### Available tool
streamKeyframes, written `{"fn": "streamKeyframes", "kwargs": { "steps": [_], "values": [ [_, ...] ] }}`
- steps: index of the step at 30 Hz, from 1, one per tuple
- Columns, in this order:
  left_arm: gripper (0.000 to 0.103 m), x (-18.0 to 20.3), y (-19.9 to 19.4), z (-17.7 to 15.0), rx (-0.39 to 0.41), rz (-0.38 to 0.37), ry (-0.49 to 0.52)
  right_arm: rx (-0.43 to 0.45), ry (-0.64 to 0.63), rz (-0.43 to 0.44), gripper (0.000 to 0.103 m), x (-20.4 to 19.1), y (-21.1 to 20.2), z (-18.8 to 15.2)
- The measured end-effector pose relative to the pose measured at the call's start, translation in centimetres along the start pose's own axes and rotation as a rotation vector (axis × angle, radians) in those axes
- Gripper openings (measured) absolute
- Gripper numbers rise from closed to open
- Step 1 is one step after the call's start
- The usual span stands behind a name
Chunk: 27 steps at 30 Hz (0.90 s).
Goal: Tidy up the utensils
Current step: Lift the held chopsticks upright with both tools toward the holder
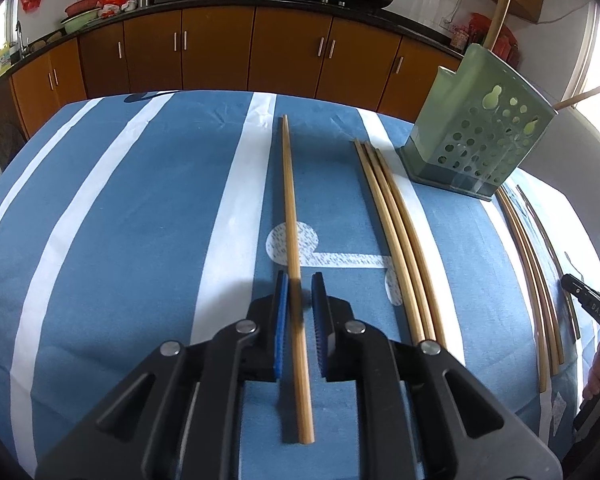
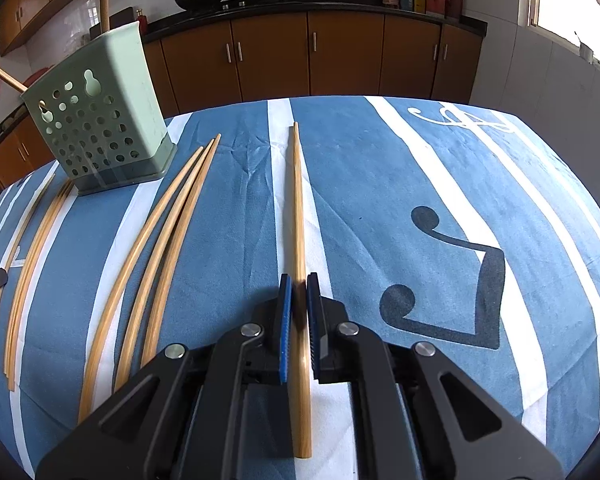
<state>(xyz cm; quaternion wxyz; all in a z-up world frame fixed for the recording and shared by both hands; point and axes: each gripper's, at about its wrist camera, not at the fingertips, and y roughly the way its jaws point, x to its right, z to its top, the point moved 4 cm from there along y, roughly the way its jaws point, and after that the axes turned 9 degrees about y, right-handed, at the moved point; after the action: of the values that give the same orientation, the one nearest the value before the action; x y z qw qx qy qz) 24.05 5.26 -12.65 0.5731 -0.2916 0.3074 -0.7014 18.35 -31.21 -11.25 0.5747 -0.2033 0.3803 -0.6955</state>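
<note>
Left wrist view: a single bamboo chopstick (image 1: pixel 293 264) is seen between the pads of the left gripper (image 1: pixel 300 312), jaws slightly parted, gaps on both sides, so nothing is gripped. Its long axis runs straight ahead toward the table's far edge. The perforated green plastic holder (image 1: pixel 476 128) stands near the far right corner.

Right wrist view: the right gripper (image 2: pixel 299 320) is clamped on a chopstick pair (image 2: pixel 297 208), smooth, slim, tapered; the holder sits far left.
</note>
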Motion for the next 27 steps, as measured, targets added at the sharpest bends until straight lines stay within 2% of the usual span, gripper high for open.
{"fn": "streamKeyframes", "kwargs": {
  "steps": [4,10,12,16,23,27],
  "values": [
    [0.026,0.5,-0.3,-0.3,-0.001,0.0,0.027,-0.001,0.005,0.004,0.009,0.1,-0.5,-0.6],
    [0.026,0.9,-0.9,-1.1,-0.008,0.035,0.047,-0.004,0.01,0.014,0.009,0.3,-1.0,-1.2],
    [0.023,0.9,-1.1,-1.4,-0.011,0.049,0.052,-0.005,0.009,0.013,0.009,0.2,-1.1,-1.3],
    [0.008,0.6,-1.5,-2.0,-0.018,0.078,0.05,-0.007,0.008,0.018,0.009,0.3,-1.3,-1.7],
    [0.007,0.4,-2.0,-2.1,-0.045,0.07,0.061,0.014,0.022,0.028,0.008,0.7,-2.2,-1.6],
    [0.007,0.1,-3.9,-0.7,0.01,0.055,0.05,0.085,0.029,0.04,0.008,1.1,-4.4,-0.5]
  ]
}}
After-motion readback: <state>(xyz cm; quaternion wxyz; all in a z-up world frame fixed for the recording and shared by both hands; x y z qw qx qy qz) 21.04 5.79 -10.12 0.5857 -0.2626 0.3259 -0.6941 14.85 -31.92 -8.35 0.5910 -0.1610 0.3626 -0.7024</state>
